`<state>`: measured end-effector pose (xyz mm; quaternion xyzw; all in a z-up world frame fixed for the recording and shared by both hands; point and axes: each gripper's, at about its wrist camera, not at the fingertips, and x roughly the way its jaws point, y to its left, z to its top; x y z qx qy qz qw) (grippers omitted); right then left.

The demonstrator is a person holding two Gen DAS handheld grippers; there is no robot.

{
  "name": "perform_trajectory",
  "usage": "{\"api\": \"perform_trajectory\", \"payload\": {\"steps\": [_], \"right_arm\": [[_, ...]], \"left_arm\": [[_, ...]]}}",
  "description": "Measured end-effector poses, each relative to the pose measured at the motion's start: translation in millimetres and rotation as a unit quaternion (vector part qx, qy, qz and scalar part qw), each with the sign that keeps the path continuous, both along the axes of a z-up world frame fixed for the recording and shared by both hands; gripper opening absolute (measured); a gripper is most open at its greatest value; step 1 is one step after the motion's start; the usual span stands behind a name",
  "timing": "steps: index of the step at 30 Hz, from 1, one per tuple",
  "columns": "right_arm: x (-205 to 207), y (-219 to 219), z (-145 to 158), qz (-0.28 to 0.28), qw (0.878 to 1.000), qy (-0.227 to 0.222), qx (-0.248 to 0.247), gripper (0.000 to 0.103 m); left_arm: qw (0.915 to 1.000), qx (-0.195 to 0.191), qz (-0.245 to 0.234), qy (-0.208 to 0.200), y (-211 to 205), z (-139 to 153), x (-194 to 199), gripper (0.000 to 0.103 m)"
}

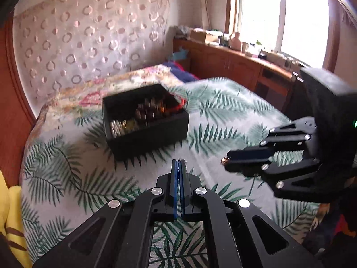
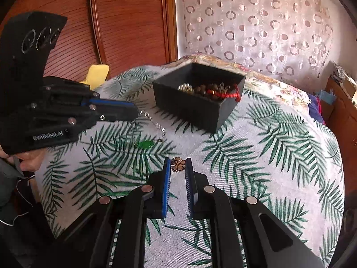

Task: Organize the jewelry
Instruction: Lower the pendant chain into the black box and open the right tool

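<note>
A black open box (image 1: 145, 120) (image 2: 196, 98) stands on the palm-leaf bedspread (image 1: 223, 111) and holds pearls, dark beads and a red bead string (image 2: 223, 93). My left gripper (image 1: 179, 163) (image 2: 135, 111) is shut on a thin silver chain (image 2: 154, 122). The chain hangs from its tips down to a green pendant (image 2: 146, 144) near the cloth. I cannot tell whether the pendant touches the bed. My right gripper (image 2: 177, 162) (image 1: 226, 163) is shut on a small bronze flower-shaped piece (image 2: 178, 166), held above the bedspread in front of the box.
A yellow cloth (image 1: 11, 212) (image 2: 98, 72) lies at the bed's edge by the red-brown wooden panels (image 2: 122, 22). A wooden cabinet (image 1: 234, 60) crowded with small items runs under the window. A person's hand (image 2: 31, 160) grips the left tool.
</note>
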<state>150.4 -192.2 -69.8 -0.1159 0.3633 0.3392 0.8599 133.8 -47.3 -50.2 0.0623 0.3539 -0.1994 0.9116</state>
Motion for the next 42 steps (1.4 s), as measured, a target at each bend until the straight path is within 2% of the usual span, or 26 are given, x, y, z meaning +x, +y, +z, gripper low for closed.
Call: {"api": "perform_trajectory", "payload": {"steps": [9,17,22,28,34,36,38,40,41,42], "right_arm": [[12.1,7.8,33.2,0.001,0.999,-0.033,0.012,0.015],[40.8,20.4,58.5,-0.008,0.998,-0.061,0.017,0.015],[66.2,29.9,59.1,-0.013,0.998,-0.056,0.014,0.015],[93.0,38.7,43.0,-0.026,0.999,-0.038,0.003,0.015],[115.7,37.2,28.8,-0.044,0.999,-0.008,0.022,0.015],[120.7,36.0,27.0,-0.048,0.998,-0.002,0.031,0.015],[124.9,35.0,26.9,-0.051,0.998,0.004,0.038,0.015],[127.1,34.3,28.8,-0.054,0.998,0.003,0.041,0.023],[127.7,33.6,30.2,-0.057,0.997,0.003,0.042,0.034],[127.7,33.0,31.8,-0.058,0.997,0.002,0.047,0.036]], "left_arm": [[0.9988,-0.016,0.004,-0.047,2.6,45.5,8.3,0.0],[0.997,-0.015,0.019,-0.074,2.6,75.8,41.5,0.001],[0.9971,-0.009,0.034,-0.068,3.3,74.7,68.1,0.001],[0.9976,-0.02,0.053,-0.04,12.2,56.0,97.6,0.001],[0.9966,-0.03,0.074,-0.019,26.7,37.2,107.5,0.001],[0.9963,-0.032,0.078,-0.016,31.0,34.4,106.2,0.007],[0.9957,-0.034,0.084,-0.018,36.1,32.3,102.8,0.024],[0.995,-0.038,0.09,-0.022,40.7,31.6,98.1,0.037],[0.9946,-0.041,0.093,-0.022,41.4,31.6,96.5,0.045],[0.9939,-0.044,0.099,-0.022,44.1,30.8,94.0,0.049]]}}
